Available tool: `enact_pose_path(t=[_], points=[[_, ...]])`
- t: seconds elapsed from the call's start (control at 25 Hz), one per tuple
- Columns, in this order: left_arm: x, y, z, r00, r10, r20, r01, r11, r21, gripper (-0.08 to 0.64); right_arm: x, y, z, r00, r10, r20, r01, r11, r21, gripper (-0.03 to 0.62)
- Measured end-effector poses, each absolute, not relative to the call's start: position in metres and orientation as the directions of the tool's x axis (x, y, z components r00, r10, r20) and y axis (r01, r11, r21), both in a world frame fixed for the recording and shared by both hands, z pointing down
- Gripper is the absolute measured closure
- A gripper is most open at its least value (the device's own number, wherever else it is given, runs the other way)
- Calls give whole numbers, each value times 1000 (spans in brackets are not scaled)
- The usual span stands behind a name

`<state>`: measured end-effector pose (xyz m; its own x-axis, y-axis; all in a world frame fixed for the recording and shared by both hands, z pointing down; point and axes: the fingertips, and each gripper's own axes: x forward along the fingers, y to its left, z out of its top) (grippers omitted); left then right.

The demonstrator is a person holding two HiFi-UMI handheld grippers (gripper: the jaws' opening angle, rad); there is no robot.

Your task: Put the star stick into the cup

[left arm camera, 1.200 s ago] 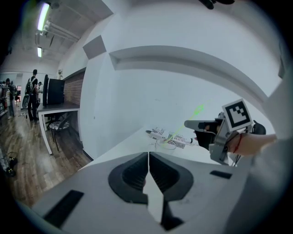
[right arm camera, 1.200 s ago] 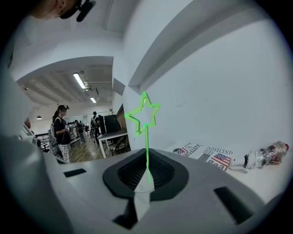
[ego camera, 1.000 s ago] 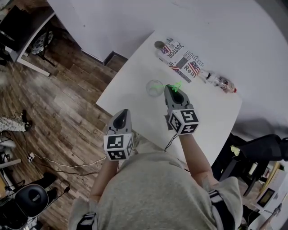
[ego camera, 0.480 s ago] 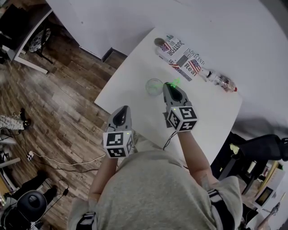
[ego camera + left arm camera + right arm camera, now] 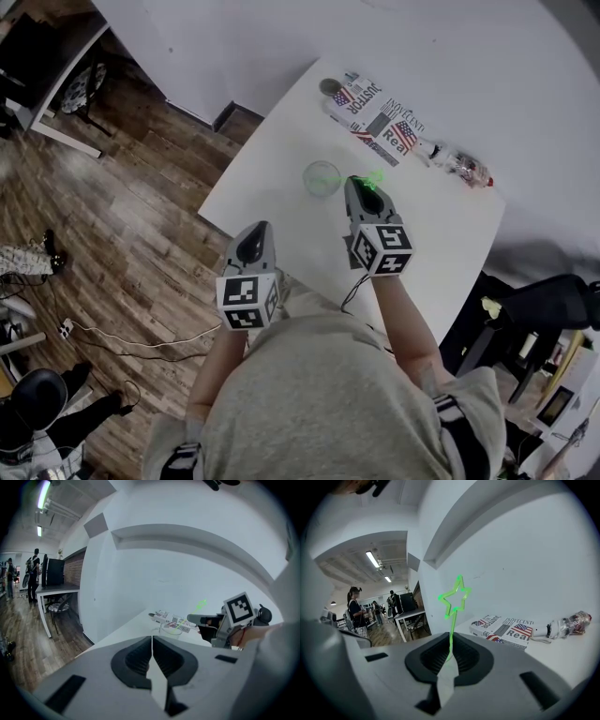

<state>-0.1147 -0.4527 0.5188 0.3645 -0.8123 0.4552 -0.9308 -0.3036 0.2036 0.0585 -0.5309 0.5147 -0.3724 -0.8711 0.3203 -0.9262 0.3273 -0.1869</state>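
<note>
A green star stick (image 5: 453, 603) stands up from my right gripper (image 5: 450, 654), whose jaws are shut on its thin stem. In the head view the star stick (image 5: 368, 178) shows just past the right gripper (image 5: 364, 192), to the right of a clear glass cup (image 5: 322, 177) on the white table (image 5: 281, 150). The cup (image 5: 172, 629) also shows in the left gripper view, with the star stick (image 5: 200, 604) glowing above the other gripper. My left gripper (image 5: 253, 247) hangs at the table's near edge, jaws shut on nothing.
A box printed with flags and newsprint (image 5: 373, 117) lies at the table's far side, with a small dark round thing (image 5: 330, 90) at its left end and a wrapped bottle (image 5: 457, 167) to its right. Wooden floor (image 5: 112, 206) lies left of the table. People stand far off (image 5: 33, 573).
The right gripper with the star stick has shifted slightly, first toward the cup and then back right. The left gripper has barely moved.
</note>
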Motion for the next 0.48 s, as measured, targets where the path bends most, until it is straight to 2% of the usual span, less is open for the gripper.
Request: enact_pose_path(t=[0.48], points=[[-119, -434, 511, 363, -820, 442, -931, -306, 197, 551, 62, -515, 521, -337, -874, 350, -940, 290, -182, 569]])
